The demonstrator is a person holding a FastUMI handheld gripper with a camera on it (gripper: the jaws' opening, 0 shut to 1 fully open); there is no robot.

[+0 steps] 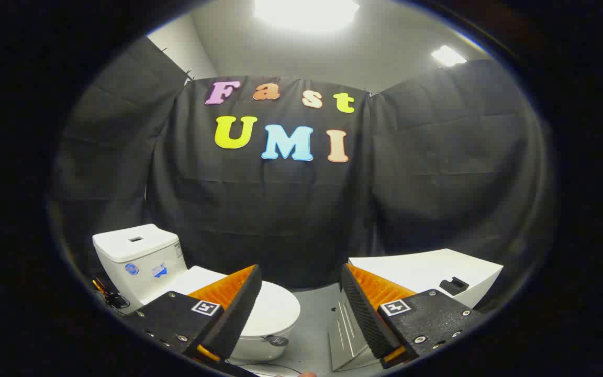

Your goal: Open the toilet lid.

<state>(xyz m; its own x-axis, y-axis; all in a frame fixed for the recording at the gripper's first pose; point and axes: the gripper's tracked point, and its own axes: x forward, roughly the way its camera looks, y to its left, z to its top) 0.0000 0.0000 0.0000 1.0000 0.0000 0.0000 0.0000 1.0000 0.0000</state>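
Ahead of the tongs [299,309] and off to their left side, the toilet [186,283] stands on the grey floor [314,319] against the black booth wall. Its lid [275,309] lies flat and closed over the bowl, long axis running from the tank [136,256] toward the front rim. The tongs are spread wide and hold nothing; the left finger overlaps the lid, contact undetermined. A white cabinet [427,272] stands to the right. Judgement: the front lip must be reached first.
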